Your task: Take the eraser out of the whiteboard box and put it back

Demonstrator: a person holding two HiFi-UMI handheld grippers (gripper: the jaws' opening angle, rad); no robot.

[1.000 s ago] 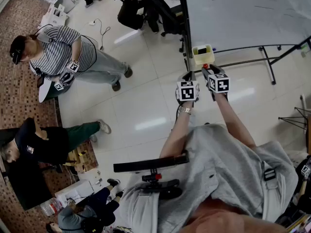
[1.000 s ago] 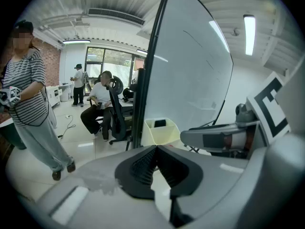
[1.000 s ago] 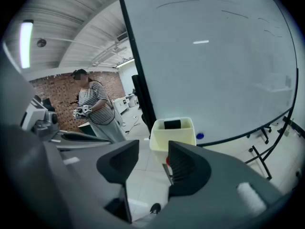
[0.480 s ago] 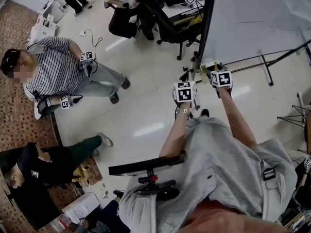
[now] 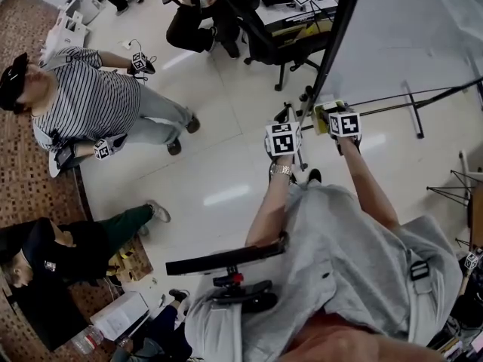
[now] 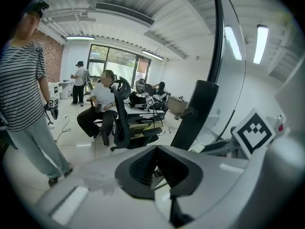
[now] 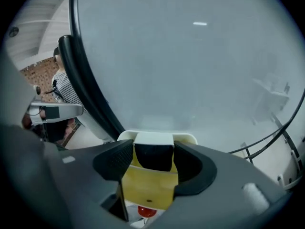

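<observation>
In the right gripper view the eraser, black with a white top, stands upright in the yellow whiteboard box under the whiteboard. My right gripper points down at it with a jaw on each side of the eraser; the jaws are closing and I see no firm grip. The head view has that gripper over the box at the board's lower edge. My left gripper hangs just left of it, jaws together and empty.
The whiteboard's dark frame post and its legs stand close by. A red knob sits below the box. A person in a striped shirt stands to the left, others sit at desks and on the floor.
Both grippers have moved up to the whiteboard's edge, and the right one now covers the box that lay ahead of it. The striped-shirt person has shifted and raised a hand.
</observation>
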